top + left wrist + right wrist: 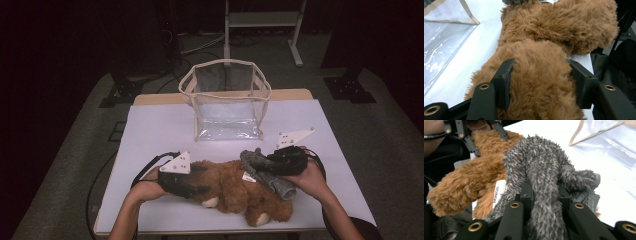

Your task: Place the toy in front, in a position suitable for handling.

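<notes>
Left gripper (202, 190) clamped on brown plush (541, 82) at lower centre, right gripper (544, 195) pinching its grey tail (541, 182), probably for lifting into clear bag (227, 100) up top.

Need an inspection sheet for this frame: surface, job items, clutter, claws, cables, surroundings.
Surface: white table top.
Job's things: brown furry plush toy lying at the near edge; grey fuzzy plush part across it; clear plastic tote bag with beige trim upright behind.
Clutter: nothing seen.
Grippers: left claw shut on the brown plush; right claw shut on the grey part.
Cables: black cable trails off the left edge.
Surroundings: dark room, white metal frame behind.
</notes>
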Demonstrator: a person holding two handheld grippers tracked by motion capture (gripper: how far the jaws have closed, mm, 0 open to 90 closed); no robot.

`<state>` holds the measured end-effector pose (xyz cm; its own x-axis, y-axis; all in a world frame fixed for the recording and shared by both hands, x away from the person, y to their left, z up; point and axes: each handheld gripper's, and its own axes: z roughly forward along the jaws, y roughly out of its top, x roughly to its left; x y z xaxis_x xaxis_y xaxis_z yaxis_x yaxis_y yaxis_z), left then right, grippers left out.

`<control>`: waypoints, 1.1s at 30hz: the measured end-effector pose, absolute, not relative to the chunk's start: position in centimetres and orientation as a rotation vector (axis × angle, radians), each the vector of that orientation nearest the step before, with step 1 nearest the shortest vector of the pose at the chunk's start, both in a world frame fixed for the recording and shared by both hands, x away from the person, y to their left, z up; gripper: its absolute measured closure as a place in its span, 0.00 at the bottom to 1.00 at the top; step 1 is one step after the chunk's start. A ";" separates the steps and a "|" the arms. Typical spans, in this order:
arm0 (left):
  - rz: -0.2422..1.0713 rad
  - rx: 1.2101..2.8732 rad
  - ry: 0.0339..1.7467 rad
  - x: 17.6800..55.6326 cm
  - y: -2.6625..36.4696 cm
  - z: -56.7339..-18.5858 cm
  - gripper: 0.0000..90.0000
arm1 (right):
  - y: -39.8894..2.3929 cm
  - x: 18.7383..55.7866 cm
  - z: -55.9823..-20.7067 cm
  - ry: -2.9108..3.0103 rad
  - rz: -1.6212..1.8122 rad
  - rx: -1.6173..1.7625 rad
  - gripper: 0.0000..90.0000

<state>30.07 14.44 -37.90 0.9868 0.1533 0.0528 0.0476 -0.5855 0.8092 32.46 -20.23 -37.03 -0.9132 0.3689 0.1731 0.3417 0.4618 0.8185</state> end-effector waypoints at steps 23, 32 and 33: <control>0.126 2.173 0.214 30.9 13.9 -38.5 0.29 | -19.2 31.8 -36.9 2.705 1.472 0.559 0.82; 0.133 2.125 0.218 31.5 13.5 -38.8 0.33 | -18.6 31.7 -37.3 2.749 1.498 0.530 0.82; 0.136 2.117 0.211 31.6 13.4 -38.9 0.33 | -18.7 31.8 -37.4 2.749 1.504 0.535 0.82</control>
